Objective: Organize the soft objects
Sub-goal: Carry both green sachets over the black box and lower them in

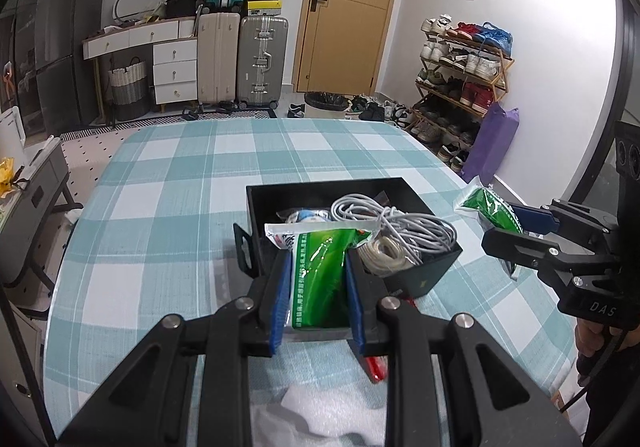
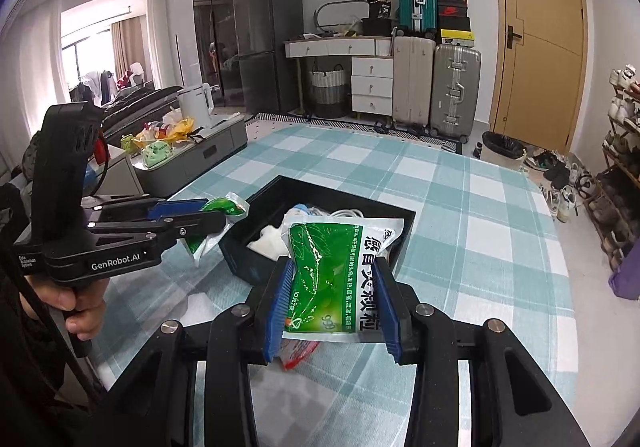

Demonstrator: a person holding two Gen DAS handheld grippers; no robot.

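A black open box (image 1: 256, 203) (image 2: 404, 231) sits on the checked table and holds coiled grey cable (image 1: 404, 223), a pale cable coil (image 1: 384, 253) and a white soft item (image 2: 266, 241). My left gripper (image 1: 318, 279) (image 2: 218, 213) is shut on a green-and-white soft packet (image 1: 320, 271) (image 2: 226, 207) at the box's near left edge. My right gripper (image 2: 334, 303) (image 1: 516, 225) is shut on a second green-and-white packet (image 2: 332, 267) (image 1: 488, 207), held above the table beside the box's right side.
A red-and-white packet (image 1: 378, 367) (image 2: 298, 353) and a white soft item (image 1: 320, 407) lie on the teal checked tablecloth (image 1: 180, 207) (image 2: 480, 247) near me. Suitcases, drawers, a door and a shoe rack (image 1: 460, 87) stand beyond the table.
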